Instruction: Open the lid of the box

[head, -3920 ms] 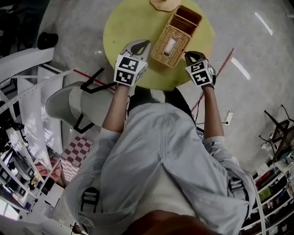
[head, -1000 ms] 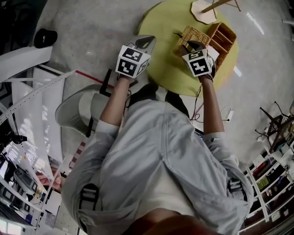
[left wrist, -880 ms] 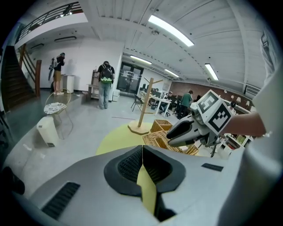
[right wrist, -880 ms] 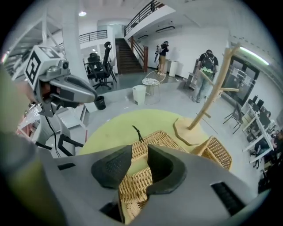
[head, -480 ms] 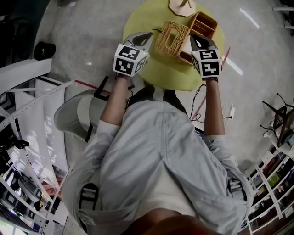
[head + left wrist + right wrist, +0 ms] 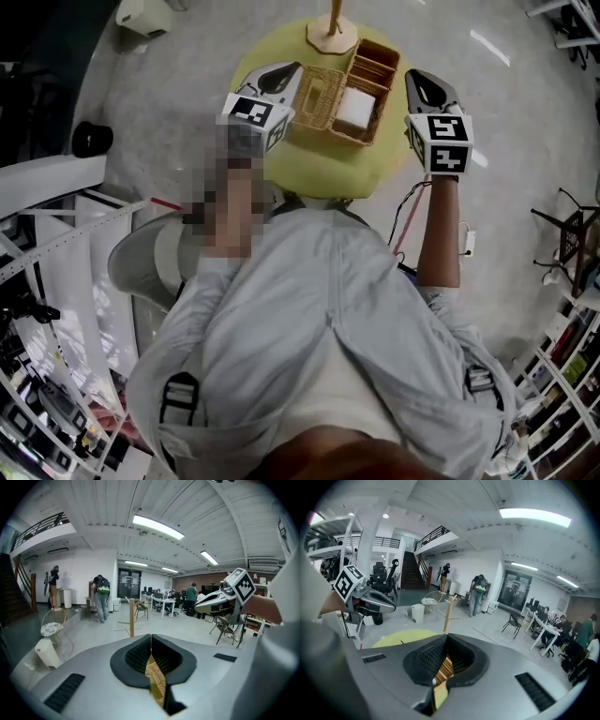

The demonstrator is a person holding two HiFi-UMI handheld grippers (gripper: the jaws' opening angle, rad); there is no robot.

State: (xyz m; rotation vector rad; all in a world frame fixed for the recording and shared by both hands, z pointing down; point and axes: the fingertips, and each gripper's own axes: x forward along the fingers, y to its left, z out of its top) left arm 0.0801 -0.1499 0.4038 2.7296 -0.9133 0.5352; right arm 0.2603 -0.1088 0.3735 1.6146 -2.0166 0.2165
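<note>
Wicker box [image 6: 361,84] sits between our grippers, lid [image 6: 317,97] flopped open just beside our left gripper [image 6: 289,70], right gripper [image 6: 417,80] farther off, all fingers [image 6: 136,658] clenched empty.

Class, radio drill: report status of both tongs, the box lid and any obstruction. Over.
Left tongs shut, empty; right tongs just closed, empty. Woven wicker box open, lid flipped flat beside it on round yellow table. Nothing blocking.
</note>
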